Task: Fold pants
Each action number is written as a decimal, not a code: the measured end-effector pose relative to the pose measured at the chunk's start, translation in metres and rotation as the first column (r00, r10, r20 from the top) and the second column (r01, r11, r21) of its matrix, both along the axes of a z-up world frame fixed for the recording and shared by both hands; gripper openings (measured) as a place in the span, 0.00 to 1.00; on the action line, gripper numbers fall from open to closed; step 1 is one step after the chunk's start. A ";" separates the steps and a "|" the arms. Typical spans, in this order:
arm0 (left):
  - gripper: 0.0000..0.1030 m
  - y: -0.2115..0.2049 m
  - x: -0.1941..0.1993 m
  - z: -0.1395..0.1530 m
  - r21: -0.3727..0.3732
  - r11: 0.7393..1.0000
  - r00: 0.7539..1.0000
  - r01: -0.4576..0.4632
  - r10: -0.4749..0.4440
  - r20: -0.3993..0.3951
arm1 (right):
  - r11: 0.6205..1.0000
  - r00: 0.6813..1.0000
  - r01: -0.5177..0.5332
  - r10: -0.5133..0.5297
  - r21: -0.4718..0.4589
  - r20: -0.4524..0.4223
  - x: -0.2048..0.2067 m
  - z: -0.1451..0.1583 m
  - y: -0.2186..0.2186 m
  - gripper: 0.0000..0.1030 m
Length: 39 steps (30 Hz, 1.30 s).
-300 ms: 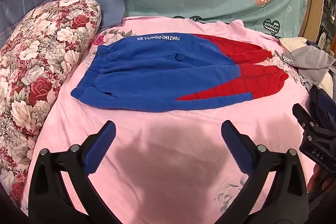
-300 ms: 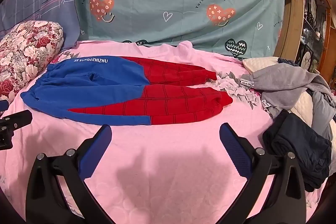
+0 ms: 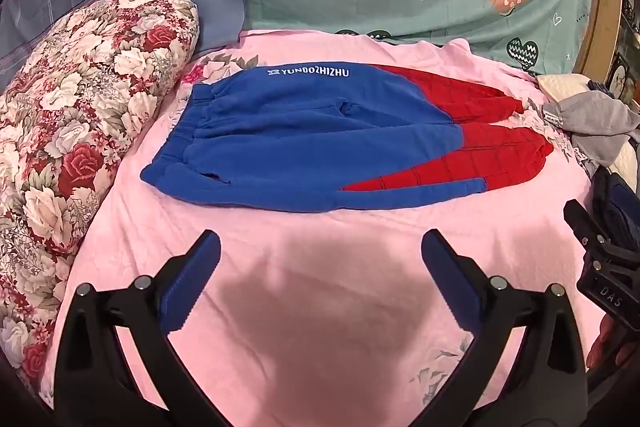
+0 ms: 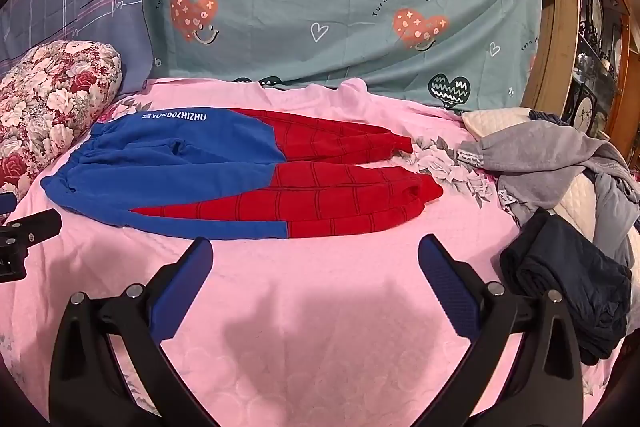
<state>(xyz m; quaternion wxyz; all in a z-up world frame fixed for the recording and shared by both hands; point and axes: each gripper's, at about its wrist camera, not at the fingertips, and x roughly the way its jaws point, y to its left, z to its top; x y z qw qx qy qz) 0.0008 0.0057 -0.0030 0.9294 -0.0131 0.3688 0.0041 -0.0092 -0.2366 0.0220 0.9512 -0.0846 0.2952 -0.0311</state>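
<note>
Blue-and-red pants [image 3: 320, 143] lie flat on a pink bedspread [image 3: 320, 307]. Left tongs [image 3: 320, 267] and right tongs [image 4: 316, 263] hover nearby, both spread wide apart, empty.

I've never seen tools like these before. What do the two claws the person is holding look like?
Both look alike. The left claw and right claw each have two black plastic arms that spread in a V, with silver screws at the joints. Each arm ends in a flat blue pad with a ridged face. In the left view, the right claw's black body bears white lettering.
</note>
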 end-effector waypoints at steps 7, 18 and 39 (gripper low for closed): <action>0.98 0.000 0.000 0.001 -0.001 1.000 1.000 -0.009 0.009 -0.003 | 1.000 1.000 0.001 -0.001 0.004 0.010 -0.004 0.001 0.001 0.99; 0.98 0.000 -0.003 0.001 -0.004 1.000 1.000 -0.015 0.015 -0.002 | 1.000 1.000 0.019 -0.019 0.019 0.015 -0.008 0.004 -0.003 0.99; 0.98 0.006 -0.008 -0.003 -0.012 1.000 1.000 -0.021 0.021 -0.007 | 1.000 1.000 0.022 -0.022 0.017 0.012 -0.011 0.001 -0.003 0.99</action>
